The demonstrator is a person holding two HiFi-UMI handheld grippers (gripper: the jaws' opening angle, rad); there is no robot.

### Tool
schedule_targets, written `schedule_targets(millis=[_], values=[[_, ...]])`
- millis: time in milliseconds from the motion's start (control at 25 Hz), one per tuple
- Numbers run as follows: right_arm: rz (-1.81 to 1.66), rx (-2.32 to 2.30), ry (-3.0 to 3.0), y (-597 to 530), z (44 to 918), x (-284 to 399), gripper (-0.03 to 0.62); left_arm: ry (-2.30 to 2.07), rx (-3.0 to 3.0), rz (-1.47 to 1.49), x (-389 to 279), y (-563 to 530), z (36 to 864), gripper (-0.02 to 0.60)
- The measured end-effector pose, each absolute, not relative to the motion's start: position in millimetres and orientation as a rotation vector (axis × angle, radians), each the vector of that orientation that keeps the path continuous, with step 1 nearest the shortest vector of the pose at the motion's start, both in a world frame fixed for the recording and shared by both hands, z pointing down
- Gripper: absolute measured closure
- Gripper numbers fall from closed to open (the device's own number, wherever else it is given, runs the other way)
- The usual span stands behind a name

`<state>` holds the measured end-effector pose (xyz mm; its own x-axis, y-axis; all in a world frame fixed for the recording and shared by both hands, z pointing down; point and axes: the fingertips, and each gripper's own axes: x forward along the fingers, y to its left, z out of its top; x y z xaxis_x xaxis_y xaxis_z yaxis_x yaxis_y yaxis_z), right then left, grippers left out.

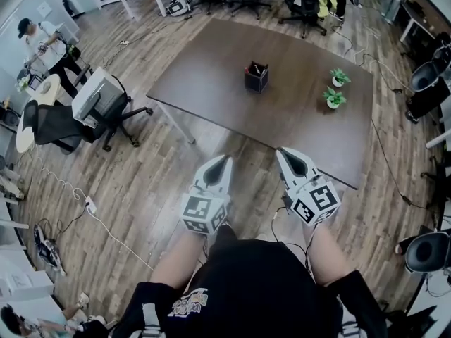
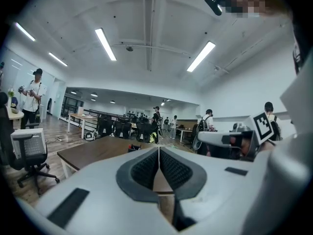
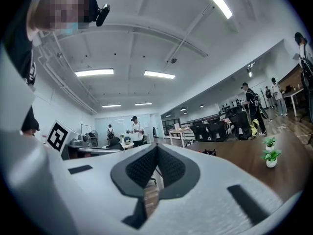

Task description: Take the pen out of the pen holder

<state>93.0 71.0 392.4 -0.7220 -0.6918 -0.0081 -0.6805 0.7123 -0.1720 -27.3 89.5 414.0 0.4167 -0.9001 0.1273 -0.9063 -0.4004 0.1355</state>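
Closed, empty left claw (image 1: 224,162) and right claw (image 1: 285,153) wait before the table (image 1: 211,83); pen (image 1: 252,67) in pen holder (image 1: 256,78) seems light, stiff: pinch its top.

A black short-sleeved shirt (image 1: 261,287) with a yellowish print (image 1: 187,303) is worn. The left tongs (image 1: 224,162) and right tongs (image 1: 285,153) are shelled in pale grey and lined with dark ribbed pads (image 2: 144,169). A black-and-white marker cube (image 1: 204,213) is carried on each.

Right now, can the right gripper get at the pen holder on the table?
Probably not: the right gripper, jaws shut, hangs around the near edge of the table, while the pen holder stands far back mid-table. Nothing lies between them; stepping closer should do.
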Motion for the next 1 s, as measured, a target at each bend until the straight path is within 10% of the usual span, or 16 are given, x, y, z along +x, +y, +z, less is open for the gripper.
schedule_targets(millis=[800,1000], values=[[-0.285,-1.292,2.782,-20,399,-31,0.509,-1.442,2.557,0.034,-157,-8,422,0.566],[-0.312,-1.354,2.746,-36,401,-45,0.468,-1.367,2.601,0.054,-170,-20,425,0.454]])
